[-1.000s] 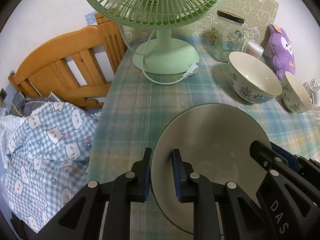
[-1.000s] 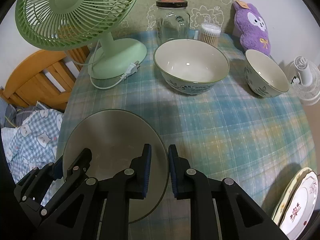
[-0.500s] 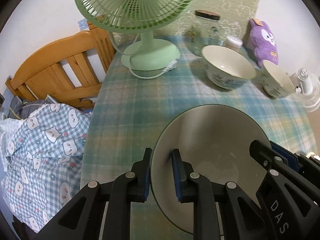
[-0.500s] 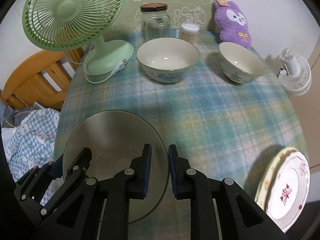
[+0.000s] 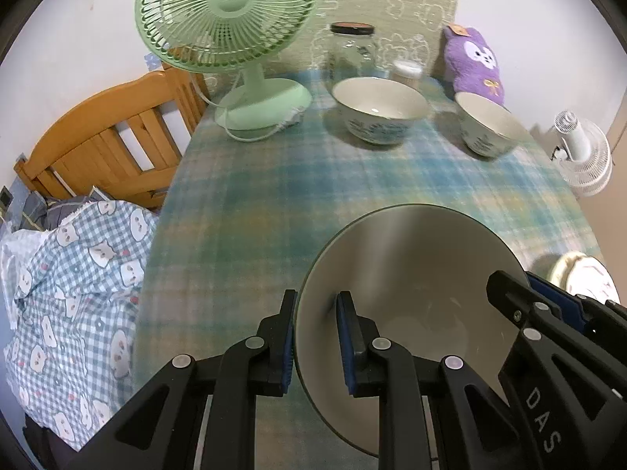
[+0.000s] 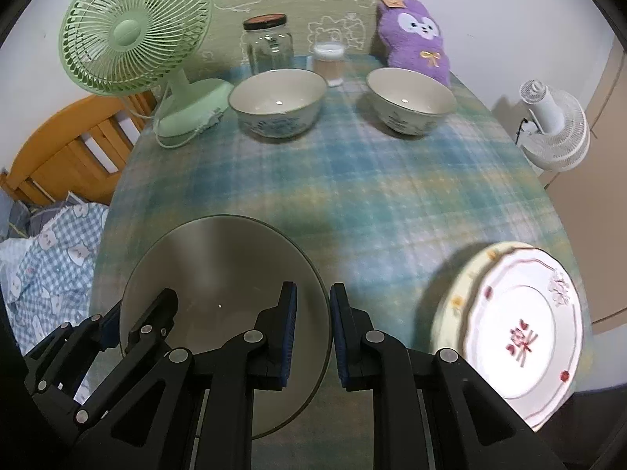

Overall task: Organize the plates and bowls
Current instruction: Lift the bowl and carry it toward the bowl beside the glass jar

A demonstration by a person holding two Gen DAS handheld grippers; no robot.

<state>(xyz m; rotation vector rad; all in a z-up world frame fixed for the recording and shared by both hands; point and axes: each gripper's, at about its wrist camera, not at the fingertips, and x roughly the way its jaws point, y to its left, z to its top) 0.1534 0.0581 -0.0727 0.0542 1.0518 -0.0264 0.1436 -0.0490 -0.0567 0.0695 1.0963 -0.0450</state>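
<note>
Pinching the left rim of a large cream bowl with a thin dark-green edge [image 5: 411,274], the left hand-held gripper [image 5: 315,342] has one blue pad outside the wall and the other inside, pressed onto it. The right hand-held gripper [image 6: 312,337] pinches the opposite rim of the same bowl [image 6: 219,274], its 2 pads closed on the wall from either side, so the bowl hangs between both tools above the counter [image 6: 372,196], which is covered in a blue-green plaid cloth. In the left wrist view the right tool shows as a black frame at the bowl's right edge. Just to the right of the right hand-held gripper, at the counter's near edge, lies a white scalloped plate with red flower marks [image 6: 525,329], stacked on a pale yellow plate [image 6: 450,305] whose rim peeks out on its left. Well ahead of both tools stand 2 cream bowls with blue-green leaf patterns, a wider one [image 6: 278,102] ahead on the left and a smaller one [image 6: 411,100] ahead on the right, well apart from each other. Beyond them are a clear glass jar with a dark lid [image 6: 268,43] and a small tub of cotton swabs [image 6: 328,62]. A mint-green desk fan [image 6: 137,39] stands far ahead to the left, a purple plush toy [image 6: 415,39] far ahead to the right. Off the counter's right side sits a small white fan [image 6: 556,129]; off its left are a wooden bed frame [image 5: 102,145] and checked bedding with a bear print [image 5: 74,301].
</note>
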